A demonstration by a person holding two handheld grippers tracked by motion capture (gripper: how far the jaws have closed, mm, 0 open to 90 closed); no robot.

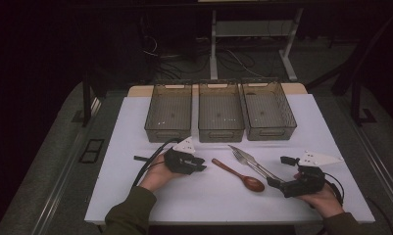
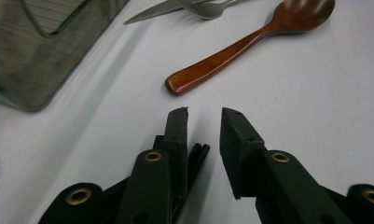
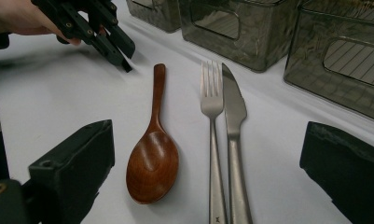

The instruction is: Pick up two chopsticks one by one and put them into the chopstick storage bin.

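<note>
On the white desk (image 1: 135, 196), the left tool (image 1: 202, 165) lies low in the person's left hand (image 1: 157, 176), its jaws pointing along the surface toward the handle end of the wooden spoon (image 1: 239, 175). In the left gripper view the two black jaws stand a narrow gap apart with nothing between them, and the spoon's handle tip (image 2: 175, 84) sits just ahead of them, near but not touching. The spoon lies flat on the desk, bowl up, its handle slanting toward the left tool and its bowl toward the right one. Just beside it, to the right, a metal fork (image 1: 244, 159) and a table knife (image 1: 255, 164) lie side by side, touching or nearly so, tines and blade tip pointing toward the bins. Beyond the cutlery, three smoky translucent bins (image 1: 220, 110) stand in a row across the far part of the desk. At the right, the right tool (image 1: 273, 183) is held in the person's right hand (image 1: 324, 198), aimed back toward the cutlery; in the right gripper view its jaws stand wide apart, holding nothing, with the spoon's bowl (image 3: 152, 165), the fork (image 3: 211, 107) and the knife (image 3: 233, 112) lying on the desk between and ahead of them
</note>
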